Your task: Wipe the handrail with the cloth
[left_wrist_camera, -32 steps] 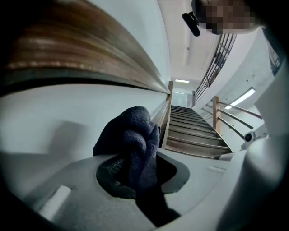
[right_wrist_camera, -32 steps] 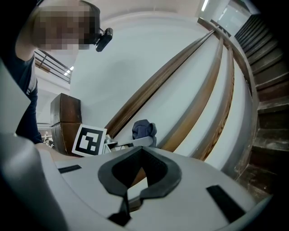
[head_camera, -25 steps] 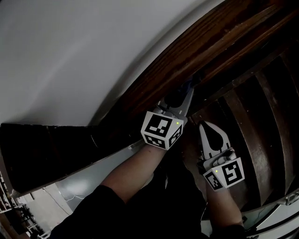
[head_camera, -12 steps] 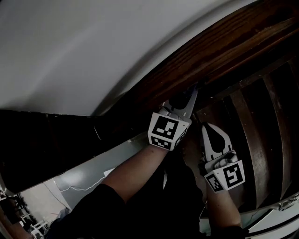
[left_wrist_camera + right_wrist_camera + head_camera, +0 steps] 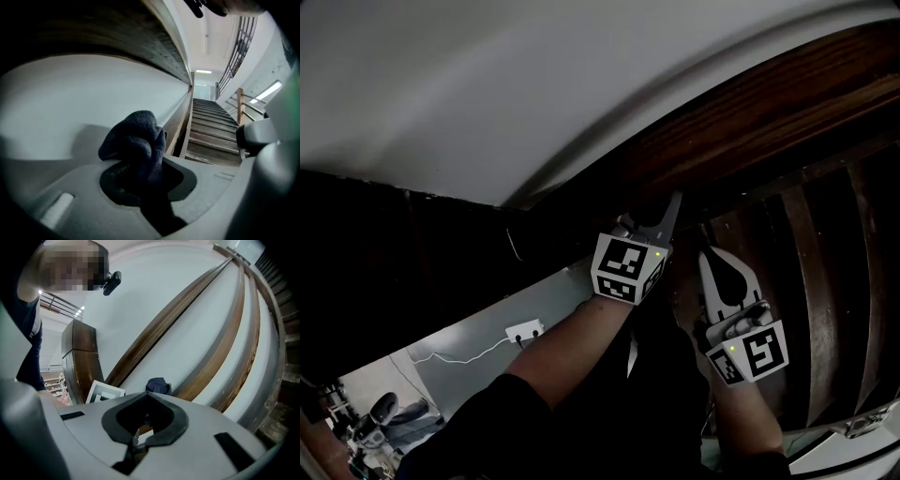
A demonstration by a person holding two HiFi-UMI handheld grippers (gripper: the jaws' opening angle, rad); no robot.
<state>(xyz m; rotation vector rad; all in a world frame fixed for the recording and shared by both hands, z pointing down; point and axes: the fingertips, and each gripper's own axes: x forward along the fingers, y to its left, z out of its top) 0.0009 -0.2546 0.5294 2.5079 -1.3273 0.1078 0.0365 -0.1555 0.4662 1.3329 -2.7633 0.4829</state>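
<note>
Left gripper view: my left gripper (image 5: 140, 176) clamps the dark cloth (image 5: 133, 140), handrail (image 5: 145, 44) at twelve o'clock; my right gripper (image 5: 136, 439) is pinched together, empty.

Dark blue cloth (image 5: 136, 140), bunched into a wad, pinched between the left gripper (image 5: 138, 176) fingers just beside the handrail (image 5: 750, 117); contact unclear. Handrail is dark brown wood, running diagonally along the white wall (image 5: 487, 84).
</note>
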